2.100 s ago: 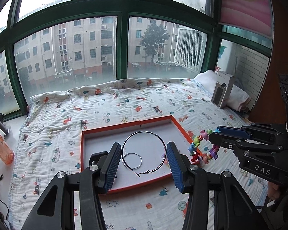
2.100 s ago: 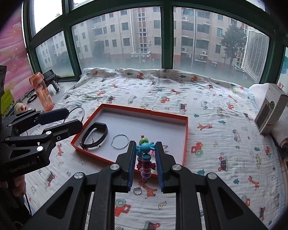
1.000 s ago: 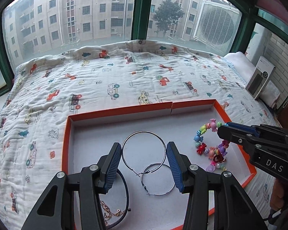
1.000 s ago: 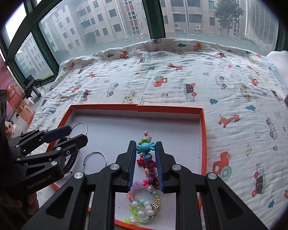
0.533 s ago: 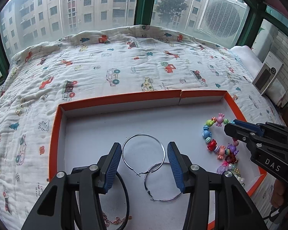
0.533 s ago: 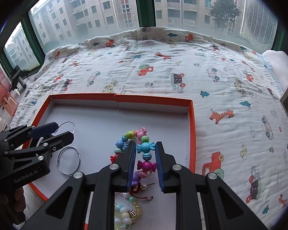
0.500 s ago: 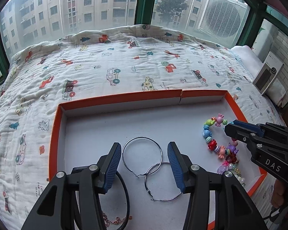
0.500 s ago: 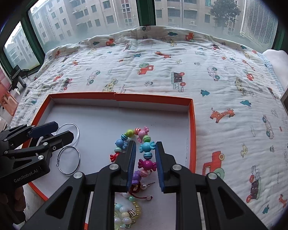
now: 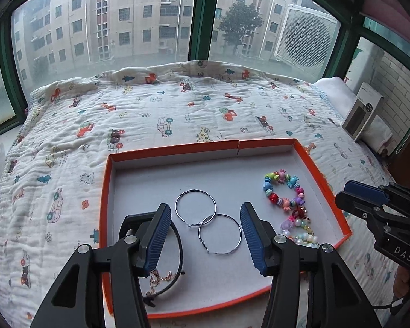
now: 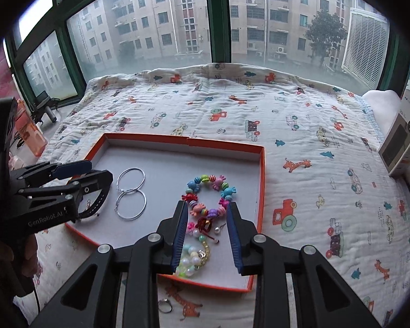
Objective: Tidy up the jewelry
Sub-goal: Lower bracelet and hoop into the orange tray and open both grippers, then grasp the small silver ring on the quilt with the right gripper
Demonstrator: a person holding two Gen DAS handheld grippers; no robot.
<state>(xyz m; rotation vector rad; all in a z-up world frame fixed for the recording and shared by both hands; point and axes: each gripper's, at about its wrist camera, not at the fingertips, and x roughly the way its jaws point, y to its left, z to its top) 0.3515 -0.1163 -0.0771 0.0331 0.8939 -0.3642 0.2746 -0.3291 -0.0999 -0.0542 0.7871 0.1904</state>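
An orange-rimmed tray [image 9: 105, 191] [image 10: 261, 180] lies on the bed. In it lie two silver hoop earrings [image 9: 195, 208] [image 10: 131, 176], a colourful candy-bead bracelet [image 9: 283, 191] [image 10: 210, 191], a pastel bead bracelet [image 10: 190, 259], a black band [image 9: 177, 248] with a gold chain [image 9: 158, 277]. My left gripper [image 9: 205, 231] is open and empty above the hoops. My right gripper [image 10: 205, 235] is open and empty, its jaws either side of the bead bracelets. A small ring [image 10: 165, 306] lies on the quilt in front of the tray.
The patterned quilt [image 9: 177, 114] covers the bed up to green-framed windows. A grey box [image 9: 360, 114] [image 10: 401, 142] stands on a white pillow at the right. An orange bottle [image 10: 30, 134] stands at the left by the window.
Both grippers have opened and drawn back. The hoop earring now lies in the tray beside the other. The candy-bead bracelet has been let go and lies flat in the tray.
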